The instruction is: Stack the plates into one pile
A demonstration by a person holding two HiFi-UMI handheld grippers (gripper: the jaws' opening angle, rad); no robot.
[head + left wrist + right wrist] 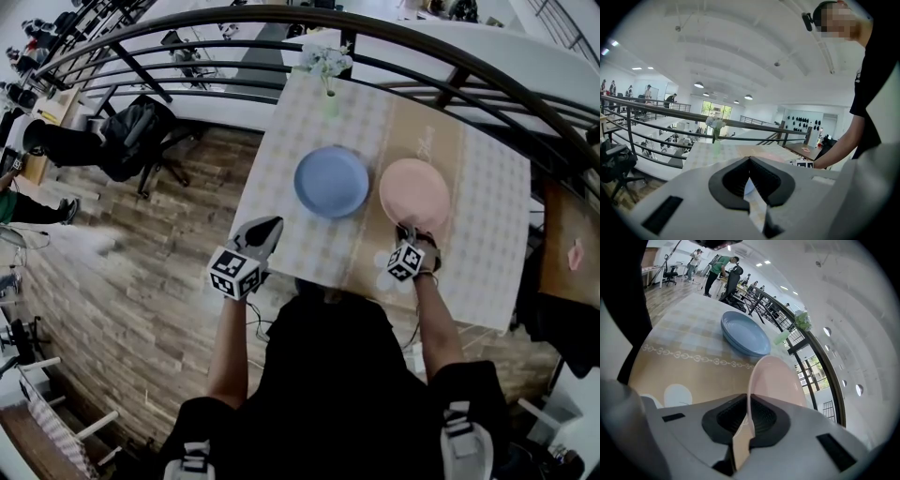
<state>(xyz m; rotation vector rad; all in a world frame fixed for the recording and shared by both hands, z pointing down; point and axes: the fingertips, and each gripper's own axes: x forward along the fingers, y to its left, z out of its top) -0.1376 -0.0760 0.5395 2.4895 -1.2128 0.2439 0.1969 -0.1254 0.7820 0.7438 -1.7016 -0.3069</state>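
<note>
Clamping the pink plate [417, 187] by its near rim in the right tool [410, 232], with the blue plate [331, 181] lying just left, mid-bench [487, 187]; holding the left tool [270, 225] closed and empty at the near edge.

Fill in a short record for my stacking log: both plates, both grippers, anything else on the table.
pink plate: right of blue plate, apart from it
blue plate: flat on table, untouched
right gripper: shut on pink plate's near rim
left gripper: shut, empty, at table's near left edge
other: vase of flowers at far edge
pile: not yet made
</note>
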